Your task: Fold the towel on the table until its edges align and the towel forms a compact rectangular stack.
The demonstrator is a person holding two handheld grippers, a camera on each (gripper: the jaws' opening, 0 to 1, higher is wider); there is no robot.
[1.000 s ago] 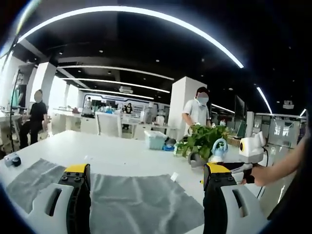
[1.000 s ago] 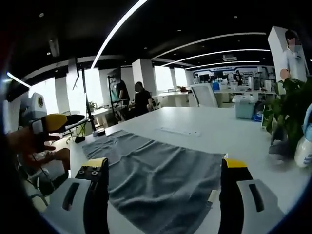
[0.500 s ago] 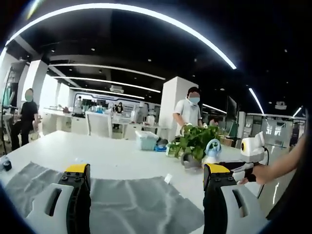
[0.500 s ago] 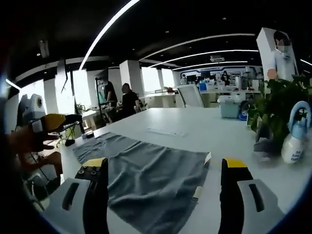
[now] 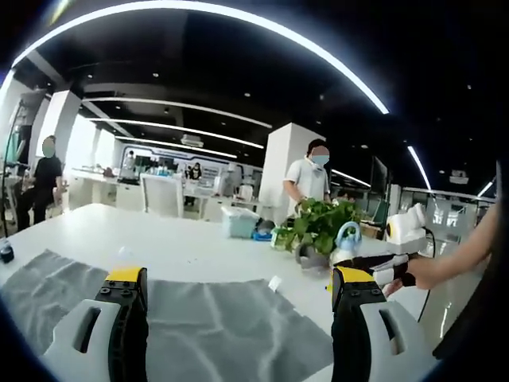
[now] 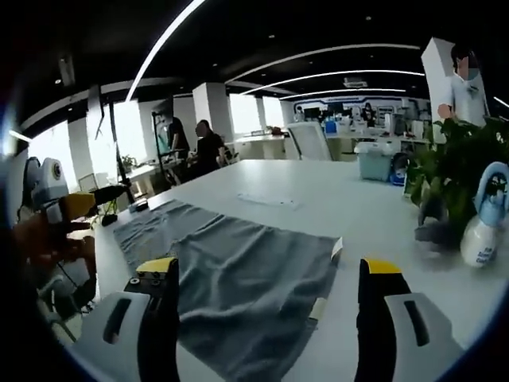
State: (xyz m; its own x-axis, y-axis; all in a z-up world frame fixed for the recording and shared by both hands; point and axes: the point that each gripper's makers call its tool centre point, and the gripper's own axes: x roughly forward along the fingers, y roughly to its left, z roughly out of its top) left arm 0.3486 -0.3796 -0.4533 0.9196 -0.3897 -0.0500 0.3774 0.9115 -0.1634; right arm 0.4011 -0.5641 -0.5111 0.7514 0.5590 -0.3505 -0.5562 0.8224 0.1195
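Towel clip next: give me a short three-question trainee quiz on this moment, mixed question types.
1. True or false: the towel lies spread flat on the table, not yet folded.
2. Multiple choice: what stands beside the plant in the right gripper view? A) spray bottle B) kettle C) laptop
3. Fill in: both hand-held grippers, left and right, have their jaws ____.

Key: 1 true. 2 A, the spray bottle. 3 open, gripping nothing.

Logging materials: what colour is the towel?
Grey, plain; the towel shows best in the right gripper view.
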